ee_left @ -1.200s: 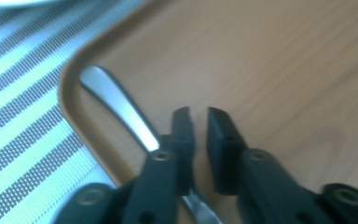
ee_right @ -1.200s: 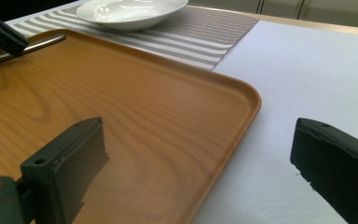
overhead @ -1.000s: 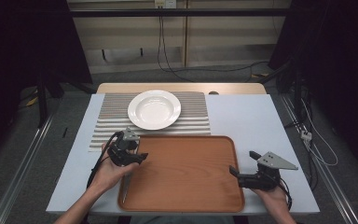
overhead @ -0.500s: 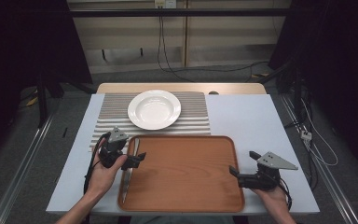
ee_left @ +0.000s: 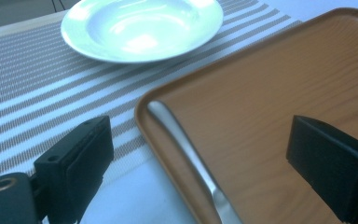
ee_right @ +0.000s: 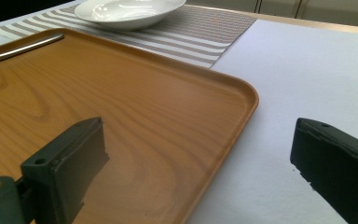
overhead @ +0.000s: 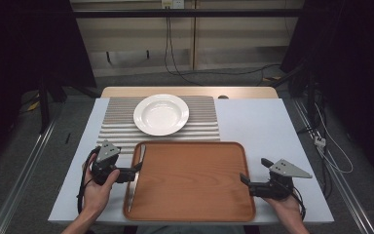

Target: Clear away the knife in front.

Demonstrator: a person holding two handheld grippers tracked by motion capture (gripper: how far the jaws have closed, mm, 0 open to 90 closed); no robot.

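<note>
Over tray (overhead: 190, 183) edge, left claw (overhead: 137, 169) wide open, knife (overhead: 135, 174) untouched

A brown wooden tray (overhead: 195, 183) lies at the near middle of the white table (overhead: 268, 126), and a long silver knife (overhead: 136, 178) rests along its left inner edge. Behind the tray, a round white ceramic plate (overhead: 161, 114) sits on a striped woven placemat (overhead: 121, 124).

Knife (ee_left: 191, 158) tip cut off below
</note>
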